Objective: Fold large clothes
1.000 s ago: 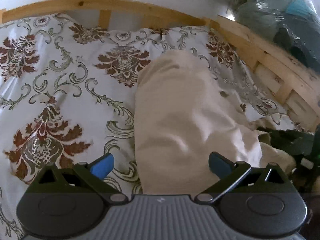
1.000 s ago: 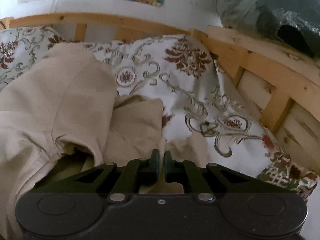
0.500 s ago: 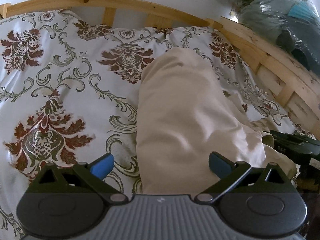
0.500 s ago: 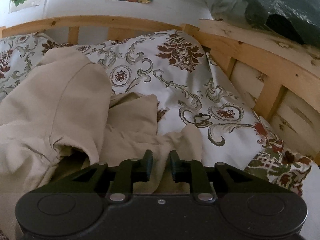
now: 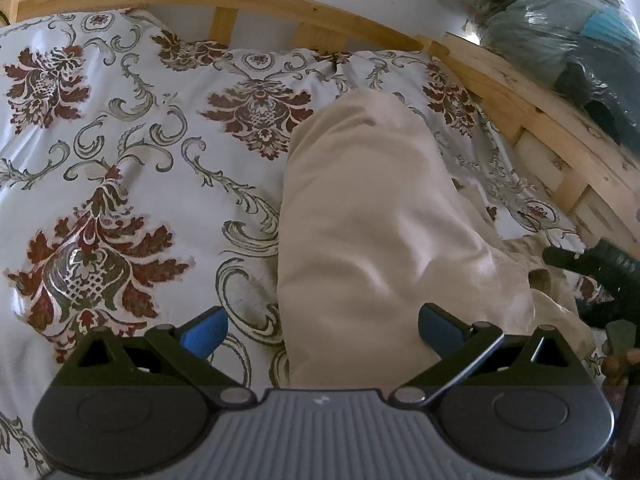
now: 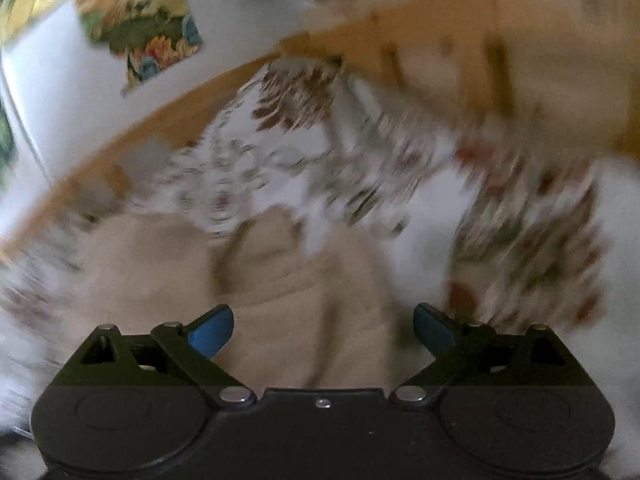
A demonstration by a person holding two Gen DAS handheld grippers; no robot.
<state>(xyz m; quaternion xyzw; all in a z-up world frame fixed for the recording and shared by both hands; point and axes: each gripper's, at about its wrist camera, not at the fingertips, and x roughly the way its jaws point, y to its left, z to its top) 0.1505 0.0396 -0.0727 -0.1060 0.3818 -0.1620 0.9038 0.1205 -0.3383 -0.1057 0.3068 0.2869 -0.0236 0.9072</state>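
Note:
A beige garment (image 5: 372,216) lies lengthwise on the patterned bedspread (image 5: 120,184), bunched at its right side. My left gripper (image 5: 322,326) is open and empty, its blue pads on either side of the garment's near end. In the blurred right wrist view, my right gripper (image 6: 322,326) is open and empty over crumpled beige cloth (image 6: 288,300). The right gripper also shows as a dark shape at the right edge of the left wrist view (image 5: 600,272).
A wooden bed frame (image 5: 532,120) runs along the far and right sides. Plastic-wrapped bundles (image 5: 568,36) sit beyond the rail at top right. A floral picture (image 6: 140,36) hangs on the white wall.
My right gripper went from shut on the beige cloth to wide open, letting it go, and is swinging fast, blurring its view. My left gripper stayed open and drew back slightly.

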